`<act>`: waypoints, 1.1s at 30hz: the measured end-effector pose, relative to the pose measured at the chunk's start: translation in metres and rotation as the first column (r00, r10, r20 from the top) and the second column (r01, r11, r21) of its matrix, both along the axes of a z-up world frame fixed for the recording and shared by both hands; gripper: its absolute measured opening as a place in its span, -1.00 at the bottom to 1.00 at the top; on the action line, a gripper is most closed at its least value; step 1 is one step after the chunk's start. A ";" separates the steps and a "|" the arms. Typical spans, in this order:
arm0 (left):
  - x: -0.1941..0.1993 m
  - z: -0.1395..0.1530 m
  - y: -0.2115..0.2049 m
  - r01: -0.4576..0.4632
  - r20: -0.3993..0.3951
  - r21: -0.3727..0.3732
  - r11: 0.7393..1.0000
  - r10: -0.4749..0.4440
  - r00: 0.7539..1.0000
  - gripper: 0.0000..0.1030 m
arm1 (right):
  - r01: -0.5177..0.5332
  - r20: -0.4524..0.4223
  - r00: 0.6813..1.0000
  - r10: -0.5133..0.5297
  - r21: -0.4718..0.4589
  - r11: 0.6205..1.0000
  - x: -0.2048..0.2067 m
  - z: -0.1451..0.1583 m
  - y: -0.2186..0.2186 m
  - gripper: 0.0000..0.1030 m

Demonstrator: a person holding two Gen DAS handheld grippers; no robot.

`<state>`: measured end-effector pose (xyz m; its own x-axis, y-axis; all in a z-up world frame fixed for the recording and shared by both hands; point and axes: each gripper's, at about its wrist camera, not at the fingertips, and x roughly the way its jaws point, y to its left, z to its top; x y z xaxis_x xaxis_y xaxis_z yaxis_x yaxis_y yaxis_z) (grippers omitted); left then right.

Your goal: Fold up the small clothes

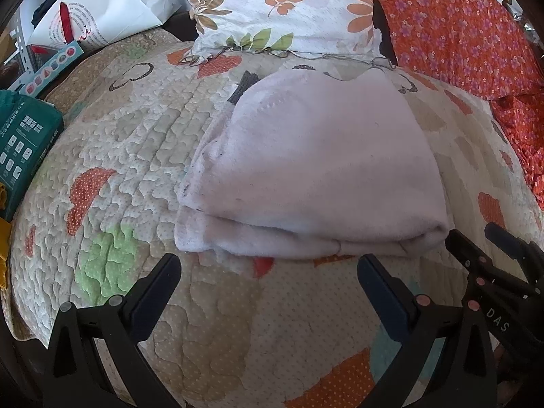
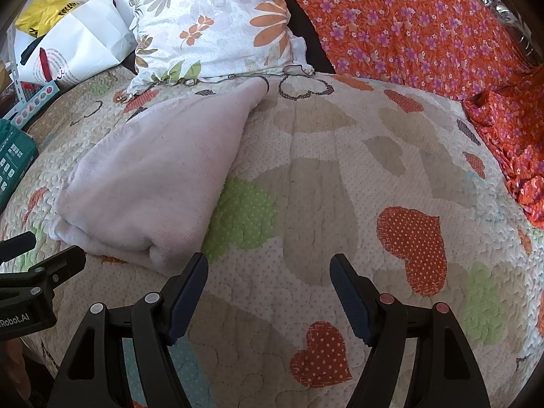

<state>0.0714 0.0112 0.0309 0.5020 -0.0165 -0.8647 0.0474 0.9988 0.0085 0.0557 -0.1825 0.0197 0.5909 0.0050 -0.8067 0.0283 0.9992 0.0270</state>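
Left tool (image 1: 268,268) spread, empty | right tool (image 2: 268,272) spread, empty | folded cloth (image 1: 316,163) on quilt (image 1: 217,323)

I am in a bedroom at home, working on a bed. Under my tools lies a quilted bedspread (image 2: 306,176) stitched with orange, green and beige hearts. At its far edge a pillow (image 2: 217,23) in a white case printed with orange flowers leans beside a crumpled orange floral sheet (image 2: 425,27) that runs along the far right corner. By the far left corner household clutter piles up: a white paper bag (image 1: 112,10), a yellow plastic bag (image 2: 44,13) and a teal box (image 1: 23,136) at the left edge.
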 end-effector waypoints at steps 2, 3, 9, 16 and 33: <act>0.000 0.000 0.000 0.003 -0.003 -0.001 1.000 -0.003 1.000 1.00 | 0.002 0.002 1.000 -0.002 -0.001 1.000 0.000 0.000 0.000 0.53; 0.000 -0.001 -0.001 0.005 -0.004 -0.002 1.000 -0.005 1.000 1.00 | 0.004 0.004 1.000 -0.004 -0.001 1.000 0.000 0.001 0.000 0.53; -0.001 -0.002 -0.003 0.015 -0.005 -0.004 1.000 -0.015 1.000 1.00 | 0.025 0.013 1.000 -0.025 0.004 1.000 0.000 0.003 -0.001 0.53; -0.001 -0.004 -0.004 0.019 -0.019 -0.015 1.000 -0.019 1.000 1.00 | 0.031 0.007 0.999 -0.031 0.007 0.999 -0.001 0.003 -0.001 0.54; -0.003 -0.008 -0.012 0.055 -0.020 -0.034 0.998 -0.056 0.998 1.00 | 0.042 0.009 0.999 -0.041 -0.097 0.994 -0.001 0.004 0.005 0.54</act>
